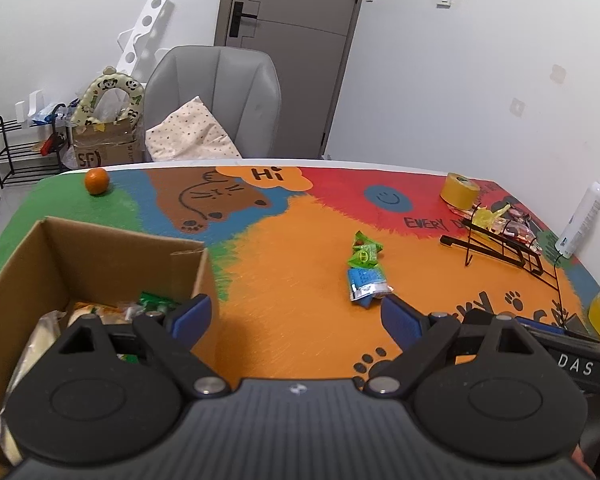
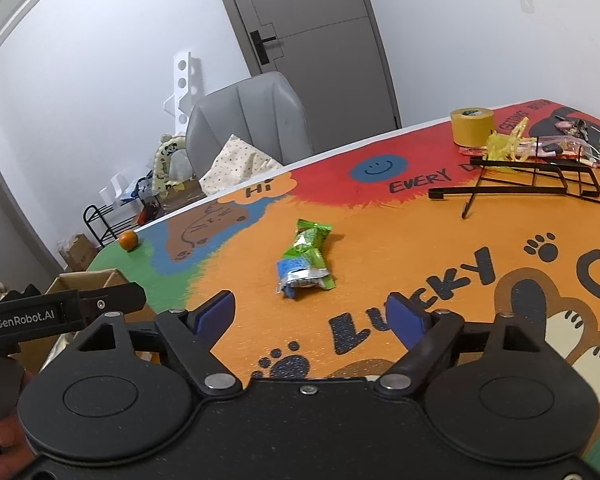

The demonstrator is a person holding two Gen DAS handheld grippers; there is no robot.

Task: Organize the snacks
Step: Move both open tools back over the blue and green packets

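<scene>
the cardboard box [image 1: 40,264] stands at the left end of the table [image 1: 300,320], open at the top, with pale and green-wrapped snacks [image 1: 112,312] lying on its bottom. the left gripper [image 1: 296,316] hangs tilted down toward the tabletop just beside the box's right wall, its left blue pad [image 1: 192,316] in front of the box's near corner and its right pad over bare orange surface; the jaws stand wide apart with nothing between them. in the right wrist view the left gripper's black body shows at the left edge with fingers of the person's hand [image 2: 4,440] wrapped around it. an orange [image 1: 97,181] sits near the far left edge of the table, well apart from everything else. near the middle of the table lie the loose snack packets [image 2: 306,260]: a green packet [image 2: 310,236] and a blue packet [image 2: 296,280] touching end to end, their shared long axis running away from the grippers toward the far edge, the blue one nearer and the green one beyond it, tilted slightly right. the right gripper [image 2: 312,316] points down at the table just short of the blue packet, jaws apart and empty, the packets lying ahead of the gap and not between the pads. farther right a black wire rack [image 2: 540,184] lies tipped on the table, with a roll of yellow tape [image 2: 472,126] behind it.
</scene>
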